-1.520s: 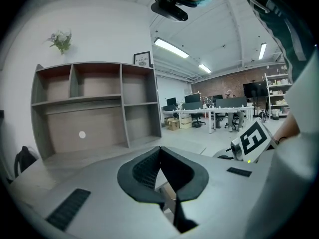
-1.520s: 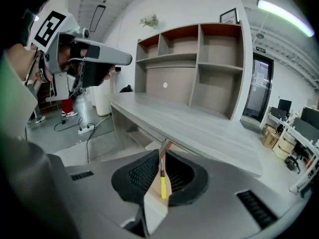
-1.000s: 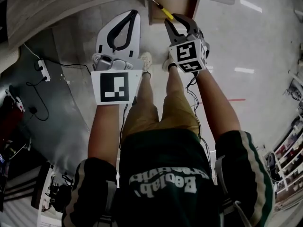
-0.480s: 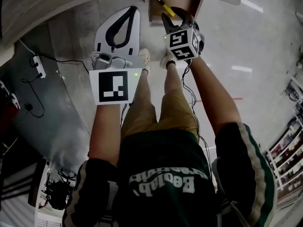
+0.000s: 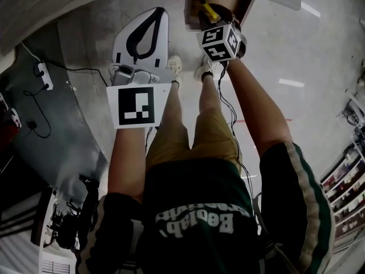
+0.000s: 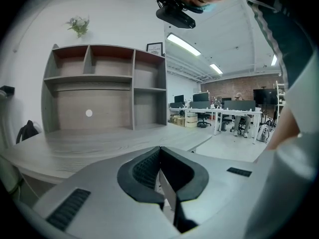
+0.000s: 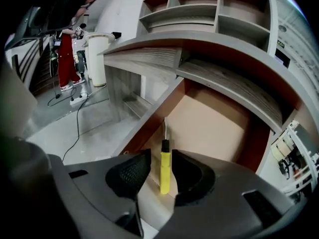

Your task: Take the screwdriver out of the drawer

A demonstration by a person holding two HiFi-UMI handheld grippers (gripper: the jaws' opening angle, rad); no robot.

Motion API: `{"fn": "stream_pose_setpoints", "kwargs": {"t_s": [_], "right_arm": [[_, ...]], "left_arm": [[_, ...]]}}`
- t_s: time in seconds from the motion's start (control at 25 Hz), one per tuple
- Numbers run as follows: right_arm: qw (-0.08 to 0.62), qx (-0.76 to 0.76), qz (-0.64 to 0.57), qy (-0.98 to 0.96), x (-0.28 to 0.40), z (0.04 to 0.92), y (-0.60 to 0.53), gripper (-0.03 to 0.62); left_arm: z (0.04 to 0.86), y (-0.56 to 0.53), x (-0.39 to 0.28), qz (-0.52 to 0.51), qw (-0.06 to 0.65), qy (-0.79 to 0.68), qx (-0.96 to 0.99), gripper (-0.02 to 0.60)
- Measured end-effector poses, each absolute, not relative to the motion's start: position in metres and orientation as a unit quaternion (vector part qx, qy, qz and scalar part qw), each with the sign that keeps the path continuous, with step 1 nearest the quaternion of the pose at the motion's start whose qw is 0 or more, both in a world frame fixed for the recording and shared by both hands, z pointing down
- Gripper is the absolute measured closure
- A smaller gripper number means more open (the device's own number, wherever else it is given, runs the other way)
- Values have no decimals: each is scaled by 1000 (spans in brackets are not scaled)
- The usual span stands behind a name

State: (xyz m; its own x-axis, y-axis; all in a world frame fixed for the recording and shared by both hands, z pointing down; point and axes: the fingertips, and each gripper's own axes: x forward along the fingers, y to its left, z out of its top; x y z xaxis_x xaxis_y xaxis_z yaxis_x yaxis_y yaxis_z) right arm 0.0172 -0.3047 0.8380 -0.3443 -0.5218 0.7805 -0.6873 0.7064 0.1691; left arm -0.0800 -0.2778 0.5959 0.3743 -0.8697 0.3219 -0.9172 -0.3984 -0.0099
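A yellow-handled screwdriver [image 7: 165,172] lies in the open wooden drawer [image 7: 219,118], its thin blade pointing toward the drawer's back. My right gripper [image 7: 161,156] hangs over the drawer's front with jaws open; the handle sits between the black pads, which do not press on it. In the head view the screwdriver [image 5: 204,7] shows in the drawer [image 5: 191,17] at the top, just beyond my right gripper [image 5: 215,20]. My left gripper [image 5: 160,15] stays left of the drawer, shut and empty. In its own view the left gripper [image 6: 159,149] has its jaw tips meeting.
The grey desk top [image 7: 149,54] overhangs the drawer, with a shelf unit [image 6: 104,88] on it. A power strip and cables [image 5: 44,76] lie on the floor at left. My shoes [image 5: 175,68] stand just before the drawer. A white bin [image 7: 97,54] stands further off.
My right gripper has moved forward and down to the drawer, its jaws now straddling the screwdriver handle. The left gripper has sunk only slightly.
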Motion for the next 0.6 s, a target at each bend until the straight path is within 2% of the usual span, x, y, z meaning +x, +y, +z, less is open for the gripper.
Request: {"fn": "stream_pose_setpoints", "kwargs": {"t_s": [0.6], "right_arm": [[469,378,97,-792,7,869,-323,454]], "left_arm": [[606,-273,-97,136,109,-541,823,563]]}}
